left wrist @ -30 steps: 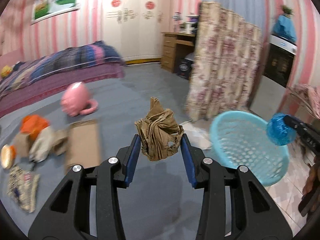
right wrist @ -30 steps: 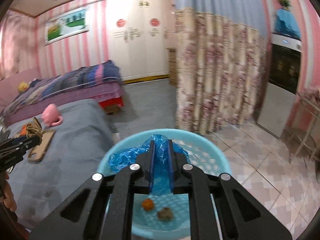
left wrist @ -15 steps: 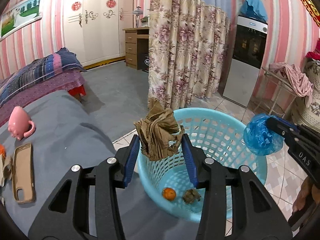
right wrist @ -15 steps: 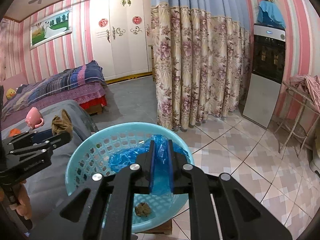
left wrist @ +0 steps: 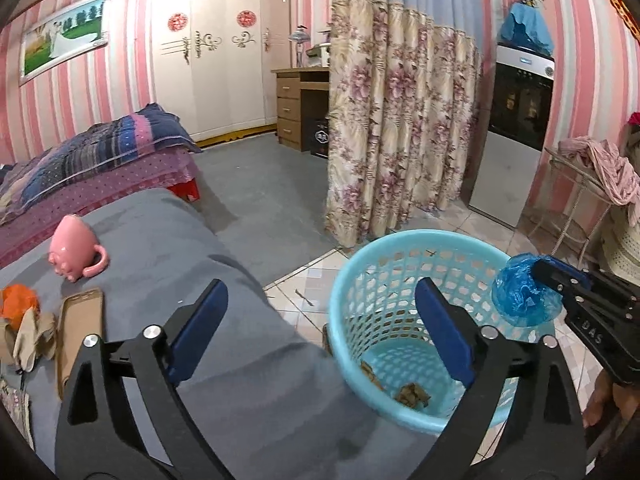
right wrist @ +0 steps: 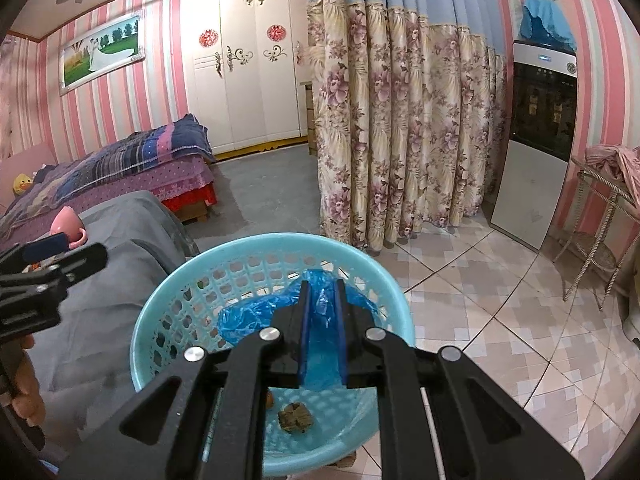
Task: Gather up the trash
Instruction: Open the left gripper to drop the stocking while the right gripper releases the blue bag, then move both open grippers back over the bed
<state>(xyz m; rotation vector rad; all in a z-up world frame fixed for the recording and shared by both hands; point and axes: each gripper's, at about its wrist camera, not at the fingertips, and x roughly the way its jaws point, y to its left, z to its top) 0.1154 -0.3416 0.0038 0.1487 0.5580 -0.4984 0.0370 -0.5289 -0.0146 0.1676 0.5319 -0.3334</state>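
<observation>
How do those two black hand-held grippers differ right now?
The left hand-held gripper is spread wide open and holds nothing; the right hand-held gripper is shut on a crumpled blue plastic bag. The right is over the light-blue plastic mesh basket; the left sits at its edge. Both have blue pads.

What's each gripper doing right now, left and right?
Left gripper: open, holding nothing, beside the blue basket.
Right gripper: closed on the blue plastic bag, over the basket.
</observation>
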